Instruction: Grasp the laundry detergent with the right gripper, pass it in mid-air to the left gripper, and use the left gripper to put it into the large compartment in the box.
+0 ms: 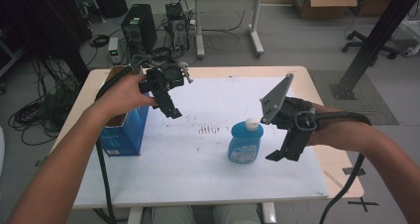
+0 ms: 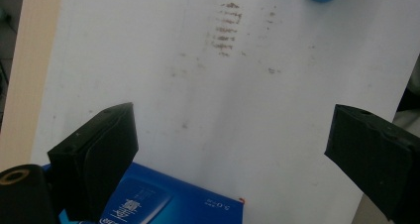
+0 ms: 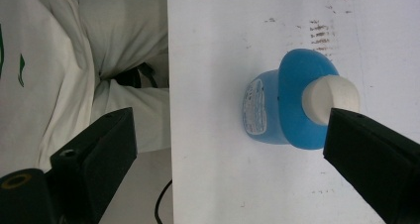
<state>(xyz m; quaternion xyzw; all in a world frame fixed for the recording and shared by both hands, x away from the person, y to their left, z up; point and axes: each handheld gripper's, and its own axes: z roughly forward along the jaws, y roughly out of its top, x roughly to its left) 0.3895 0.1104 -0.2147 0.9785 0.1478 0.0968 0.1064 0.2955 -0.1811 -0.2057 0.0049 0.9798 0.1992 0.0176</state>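
A blue bottle (image 1: 244, 143) with a white cap (image 1: 252, 124) stands upright on the white sheet (image 1: 198, 159), right of the middle. An open-topped blue box (image 1: 123, 135) stands at the table's left side. My left gripper (image 1: 168, 102) hangs in the air just right of the box, tilted down toward the sheet, jaws wide open and empty. In the left gripper view the left gripper (image 2: 233, 149) frames bare sheet, with the box (image 2: 163, 199) at the bottom. My right gripper (image 1: 286, 152) hovers right of the bottle, open. In the right gripper view the right gripper (image 3: 228, 144) looks down on the bottle (image 3: 277, 105), whose cap (image 3: 329, 97) lies beside one jaw, apart from it.
Brown smudge marks (image 1: 209, 130) stain the sheet's middle. The person's legs (image 3: 99, 85) show past the table's near edge. Beyond the table the floor holds a computer tower (image 1: 139, 29), cables (image 1: 34, 115), another table (image 1: 233, 16), a cardboard box (image 1: 322, 1) and a black post (image 1: 371, 40).
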